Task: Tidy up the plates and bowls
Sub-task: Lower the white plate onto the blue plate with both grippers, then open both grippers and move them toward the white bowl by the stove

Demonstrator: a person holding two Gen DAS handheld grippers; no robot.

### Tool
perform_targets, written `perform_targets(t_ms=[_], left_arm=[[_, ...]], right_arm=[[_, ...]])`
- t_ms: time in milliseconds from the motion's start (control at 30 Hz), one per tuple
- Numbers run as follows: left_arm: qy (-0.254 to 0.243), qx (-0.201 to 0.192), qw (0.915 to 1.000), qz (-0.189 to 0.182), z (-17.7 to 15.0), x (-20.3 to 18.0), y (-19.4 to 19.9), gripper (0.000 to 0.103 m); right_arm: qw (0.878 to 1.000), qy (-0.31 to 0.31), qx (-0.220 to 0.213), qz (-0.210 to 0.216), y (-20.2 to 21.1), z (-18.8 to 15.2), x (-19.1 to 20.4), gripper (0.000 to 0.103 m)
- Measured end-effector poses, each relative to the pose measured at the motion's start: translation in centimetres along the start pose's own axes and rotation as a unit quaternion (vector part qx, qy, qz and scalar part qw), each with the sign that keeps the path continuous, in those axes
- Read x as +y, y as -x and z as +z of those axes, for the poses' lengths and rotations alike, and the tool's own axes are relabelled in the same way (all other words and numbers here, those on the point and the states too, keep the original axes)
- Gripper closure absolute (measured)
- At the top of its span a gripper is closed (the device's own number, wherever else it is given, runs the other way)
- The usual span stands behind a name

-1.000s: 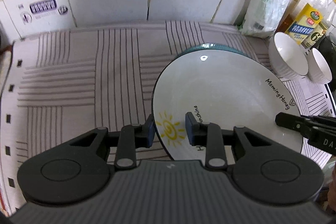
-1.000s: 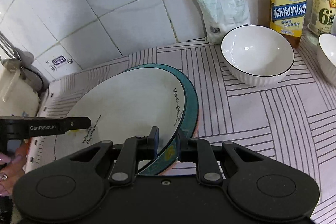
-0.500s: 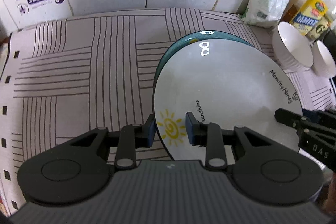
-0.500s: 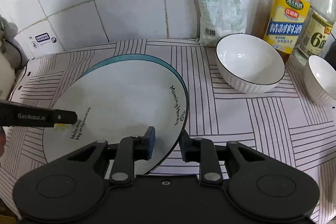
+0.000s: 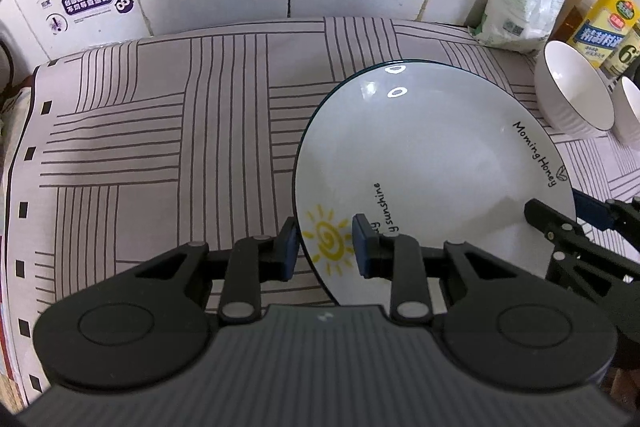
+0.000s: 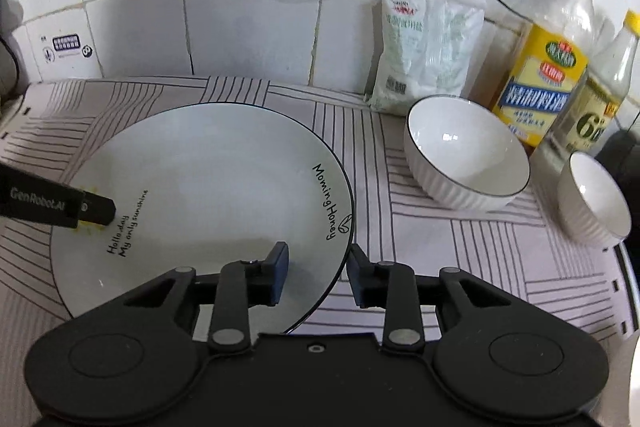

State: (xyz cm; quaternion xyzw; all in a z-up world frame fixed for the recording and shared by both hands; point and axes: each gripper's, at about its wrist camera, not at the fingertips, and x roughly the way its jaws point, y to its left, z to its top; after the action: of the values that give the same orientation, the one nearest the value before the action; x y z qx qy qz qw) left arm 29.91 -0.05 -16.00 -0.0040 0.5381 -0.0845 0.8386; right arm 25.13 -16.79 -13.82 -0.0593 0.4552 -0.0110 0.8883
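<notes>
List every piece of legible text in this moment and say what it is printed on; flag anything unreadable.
"Morning Honey": right rim of the white plate.
"Hello day / My only sunshine": same plate, beside its sun drawing.
"GenRobot.AI": finger of the left gripper, seen in the right wrist view.
"6": label of the clear bottle.
Yellow-label bottle, white bag, wall sticker: Chinese print, too blurred to read.

"morning honey" and "hello day my only sunshine" on the plate [image 6: 208,187] — "genrobot.ai" on the left gripper [image 6: 56,205]
</notes>
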Motion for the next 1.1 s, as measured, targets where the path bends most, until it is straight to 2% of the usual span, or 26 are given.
perform_targets(t_ms=[233, 400, 500, 600, 800, 933, 1100], left_arm=[[-0.013, 0.011, 0.9998, 0.012, -0.3, -0.3, 1.2, 0.083], [-0.018, 0.004, 0.9998, 0.001, -0.5, -0.4, 3.4, 0.084], [-0.033, -0.009, 0.9994, -0.01, -0.5, -1.4, 5.3, 0.084], [-0.044, -0.014, 0.9984, -0.034, -0.6, -2.6, 7.0, 0.084], [-0.07, -0.011, 0.9939, -0.084, -1.0, -5.8, 9.8, 0.084], [-0.101, -0.012, 0.9896, -0.102, -1.9, -8.9, 11.3, 0.083], [-0.149, -0.015, 0.9801, -0.13, -3.1, -13.8, 12.9, 0.076]], right_arm=[[1.0, 0.005, -0.02, -0.014, 1.3, -0.3, -0.2, 0.067], [0.995, -0.066, -0.05, 0.05, 5.4, -1.8, -3.5, 0.066], [0.991, -0.097, -0.062, 0.073, 7.8, -3.5, -5.6, 0.065], [0.988, -0.107, -0.074, 0.079, 10.0, -5.2, -7.4, 0.063], [0.988, -0.114, -0.086, 0.063, 13.7, -7.6, -10.5, 0.056], [0.988, -0.121, -0.09, 0.032, 15.9, -9.1, -12.5, 0.055], [0.989, -0.116, -0.094, -0.003, 18.1, -11.5, -14.6, 0.05]])
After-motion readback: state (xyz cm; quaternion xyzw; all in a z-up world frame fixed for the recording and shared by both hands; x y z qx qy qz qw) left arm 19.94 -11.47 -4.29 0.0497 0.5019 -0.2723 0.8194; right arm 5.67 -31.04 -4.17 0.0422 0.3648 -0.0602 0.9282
